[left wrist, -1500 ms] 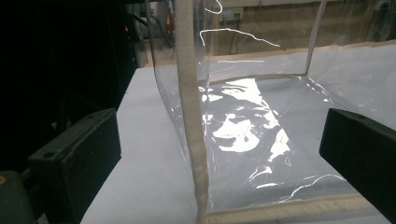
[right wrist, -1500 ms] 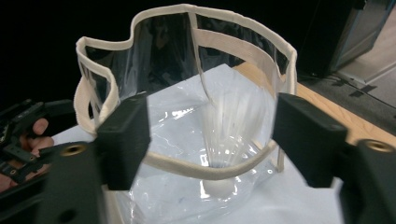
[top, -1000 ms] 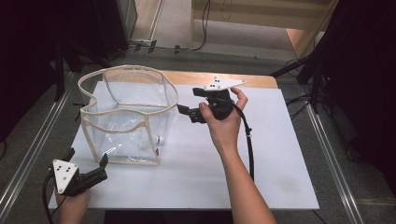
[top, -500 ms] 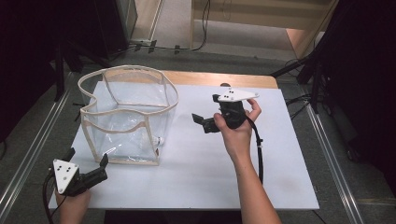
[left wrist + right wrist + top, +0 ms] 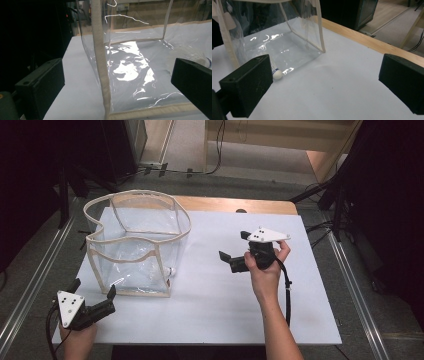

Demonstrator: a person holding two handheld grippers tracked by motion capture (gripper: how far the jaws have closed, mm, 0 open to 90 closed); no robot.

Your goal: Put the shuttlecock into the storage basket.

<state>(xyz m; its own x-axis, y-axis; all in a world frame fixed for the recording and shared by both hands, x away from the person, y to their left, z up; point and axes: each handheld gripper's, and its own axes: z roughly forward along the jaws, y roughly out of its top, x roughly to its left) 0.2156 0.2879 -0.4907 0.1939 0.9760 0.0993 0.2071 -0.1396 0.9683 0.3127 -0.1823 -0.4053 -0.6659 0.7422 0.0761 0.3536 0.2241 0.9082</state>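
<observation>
A white sheet covers most of a wooden table, whose bare light-wood edge shows along the far side. On the sheet's left part stands an open-topped clear plastic bag with beige fabric trim along its rim and corners, its walls glinting with reflections. A small white ball-like object with a blue band lies at the bag's near right corner. Beyond the table, black cables trail across the grey floor, and dark stands flank both sides.
</observation>
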